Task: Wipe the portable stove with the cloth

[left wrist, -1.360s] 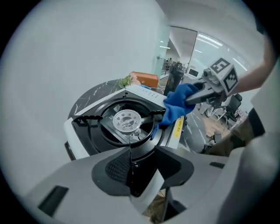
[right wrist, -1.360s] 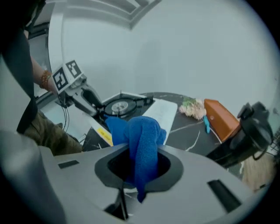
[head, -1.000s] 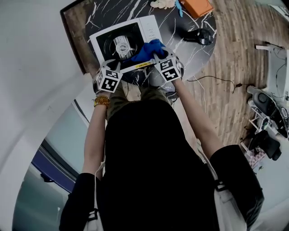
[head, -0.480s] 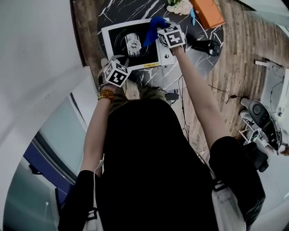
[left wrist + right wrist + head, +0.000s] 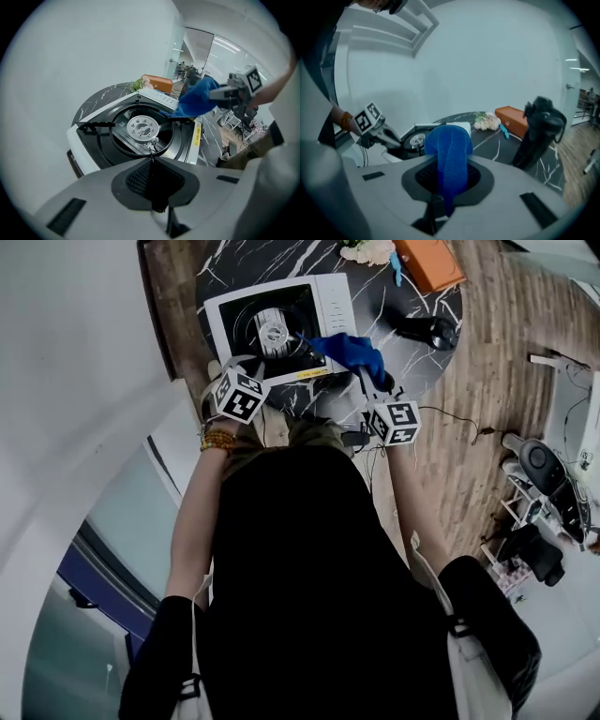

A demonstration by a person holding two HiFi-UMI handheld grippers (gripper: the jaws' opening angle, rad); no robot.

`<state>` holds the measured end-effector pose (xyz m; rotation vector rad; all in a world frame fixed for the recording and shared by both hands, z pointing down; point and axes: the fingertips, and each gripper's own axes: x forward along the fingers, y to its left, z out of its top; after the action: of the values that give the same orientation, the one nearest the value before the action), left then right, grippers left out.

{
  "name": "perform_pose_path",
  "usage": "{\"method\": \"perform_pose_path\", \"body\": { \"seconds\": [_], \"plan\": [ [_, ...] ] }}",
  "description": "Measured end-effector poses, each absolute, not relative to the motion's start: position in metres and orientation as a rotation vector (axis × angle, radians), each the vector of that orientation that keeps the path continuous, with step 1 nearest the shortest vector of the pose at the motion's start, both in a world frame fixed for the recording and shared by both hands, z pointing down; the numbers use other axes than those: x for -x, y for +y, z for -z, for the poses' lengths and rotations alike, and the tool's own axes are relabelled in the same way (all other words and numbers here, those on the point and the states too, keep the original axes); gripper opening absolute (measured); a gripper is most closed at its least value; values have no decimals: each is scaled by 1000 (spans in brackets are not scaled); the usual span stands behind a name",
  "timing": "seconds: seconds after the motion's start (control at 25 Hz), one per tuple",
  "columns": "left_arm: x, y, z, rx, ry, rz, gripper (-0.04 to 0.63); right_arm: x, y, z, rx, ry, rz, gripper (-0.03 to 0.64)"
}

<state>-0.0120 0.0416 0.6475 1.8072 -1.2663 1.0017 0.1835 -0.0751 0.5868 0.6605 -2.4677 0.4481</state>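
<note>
Nearest the camera, just short of the portable stove (image 5: 246,334), the left gripper (image 5: 151,160) points steeply down at the stove's near left corner. Its jaws are pressed together with nothing between them, and their tips sit just above the black cooktop beside the burner (image 5: 143,127). The wrist behind it wears a string of orange beads (image 5: 216,439).

To the stove's near right, the right gripper (image 5: 449,159) is held up off the tabletop (image 5: 375,306), clear of the stove. Its jaws pinch the blue cloth (image 5: 449,140), which bulges out ahead of them in a rounded fold and trails back between the pads. In the head view the cloth lies over the stove's near right corner. From the left gripper view its hanging end reaches down to the stove's right edge, but whether it touches there cannot be told.

The stove itself is a white casing with a black top. It has a round silver burner at its centre inside a ring of dark pan supports, and a yellow label on its near side. It stands on the left part of the round, dark, white-veined tabletop.

To the right of the stove stands a black jug (image 5: 539,136). Beyond the stove, at the tabletop's far edge, lie a bunch of pale flowers (image 5: 486,122), a teal stick (image 5: 505,131) and an orange box (image 5: 513,117). A wooden floor (image 5: 506,352) spreads out past the tabletop on the stove's right.
</note>
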Motion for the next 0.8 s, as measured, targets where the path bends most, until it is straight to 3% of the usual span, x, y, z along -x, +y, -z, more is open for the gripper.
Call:
{"method": "perform_pose_path", "body": {
  "seconds": [0.28,0.8],
  "plan": [
    [10,42,-643,-1788,-1207,-1042,21,-205,-35,-654,-644,-2239,-571,34],
    [9,36,-643,-1764,-1219,-1026,23,-196,-71,-643,-693,-2320,-529,32]
  ]
}}
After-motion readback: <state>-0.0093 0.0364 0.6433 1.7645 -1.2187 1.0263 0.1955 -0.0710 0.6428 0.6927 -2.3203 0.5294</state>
